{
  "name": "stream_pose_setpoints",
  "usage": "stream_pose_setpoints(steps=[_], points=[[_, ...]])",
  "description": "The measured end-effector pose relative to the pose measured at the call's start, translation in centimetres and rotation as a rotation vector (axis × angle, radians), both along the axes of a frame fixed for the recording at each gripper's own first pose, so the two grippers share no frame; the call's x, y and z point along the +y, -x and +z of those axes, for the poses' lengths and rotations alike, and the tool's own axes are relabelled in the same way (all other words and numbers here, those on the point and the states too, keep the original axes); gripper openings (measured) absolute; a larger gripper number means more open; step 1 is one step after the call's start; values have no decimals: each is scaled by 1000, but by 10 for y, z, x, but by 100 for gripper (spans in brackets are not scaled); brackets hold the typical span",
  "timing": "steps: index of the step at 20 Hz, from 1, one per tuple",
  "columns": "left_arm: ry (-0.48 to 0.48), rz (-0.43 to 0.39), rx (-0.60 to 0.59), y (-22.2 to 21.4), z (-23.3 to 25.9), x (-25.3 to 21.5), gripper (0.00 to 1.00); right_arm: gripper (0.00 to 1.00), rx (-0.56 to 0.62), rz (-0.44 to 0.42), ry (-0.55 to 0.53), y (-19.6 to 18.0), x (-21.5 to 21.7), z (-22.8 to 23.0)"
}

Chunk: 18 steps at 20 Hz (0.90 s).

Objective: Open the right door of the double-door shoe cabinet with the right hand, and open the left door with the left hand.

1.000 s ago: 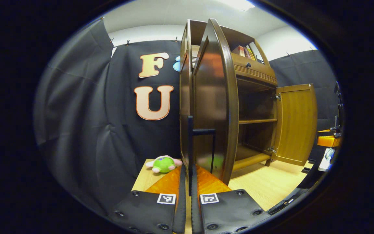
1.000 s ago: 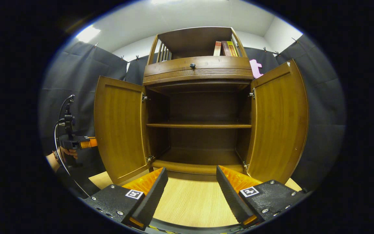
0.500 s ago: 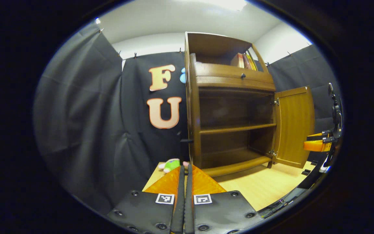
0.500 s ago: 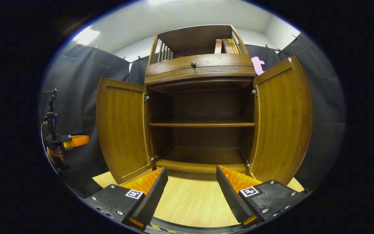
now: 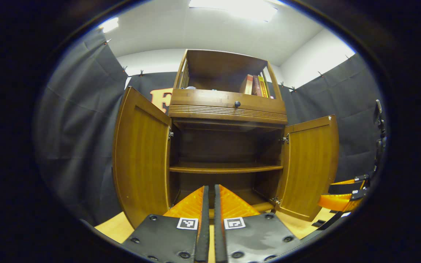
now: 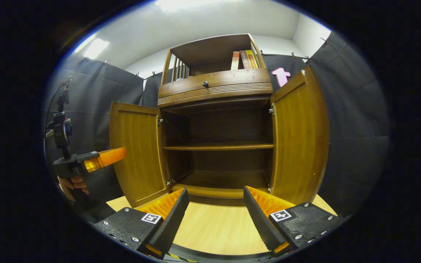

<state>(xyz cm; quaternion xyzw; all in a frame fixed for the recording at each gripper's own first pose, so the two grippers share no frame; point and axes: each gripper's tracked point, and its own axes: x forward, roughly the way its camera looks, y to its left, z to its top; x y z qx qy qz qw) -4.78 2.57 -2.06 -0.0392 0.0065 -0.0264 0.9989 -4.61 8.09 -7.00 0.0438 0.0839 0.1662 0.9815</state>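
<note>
Shoe cabinet [image 6: 217,138] with both doors swung out, seen from each gripper I held. In the right gripper view, the right door [image 6: 298,135] stood wide open on its hinges at the cabinet's right side, and the left door [image 6: 135,151] stood open to a like angle at the left. The interior, with its single middle shelf [image 6: 219,147], lay fully exposed and bare. The left gripper view showed the same arrangement: left door [image 5: 141,160] and right door [image 5: 309,164] both turned outward, clear of the opening.

My right gripper [image 6: 216,215] had its fingers spread well apart and gripped nothing; it hovered over the wooden table [image 6: 214,230] in front of the cabinet, apart from either door. My left gripper [image 5: 209,219] had its fingers drawn nearly together with only a thin slit between, holding nothing, and it pointed at the cabinet's open middle. In the right gripper view it also appeared at the far left, near the left door but not touching it.

I judged the task essentially complete: both doors were open and neither handle was held. Nothing further remained beyond withdrawing.
</note>
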Motion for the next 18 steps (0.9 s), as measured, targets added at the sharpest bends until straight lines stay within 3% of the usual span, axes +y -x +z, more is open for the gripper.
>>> stream_pose_setpoints(steps=[1,6,10,14,16,18], points=[[14,16,1,-3,-3,-11,19,93,-5,-5,0,3,-8,1],[11,12,21,-3,-18,-72,72,93,-1,-1,-31,8,-47,2],[38,102,20,0,-26,-90,98,93,15,27,-43,4,-76,-2],[46,165,15,-9,-28,-93,96,92,-21,-13,-51,-5,-104,4],[15,160,15,-19,-27,-94,96,92,-27,-64,-46,-14,-118,2],[-23,170,-9,-26,-23,-90,96,92,-18,-50,-43,-15,-117,0]])
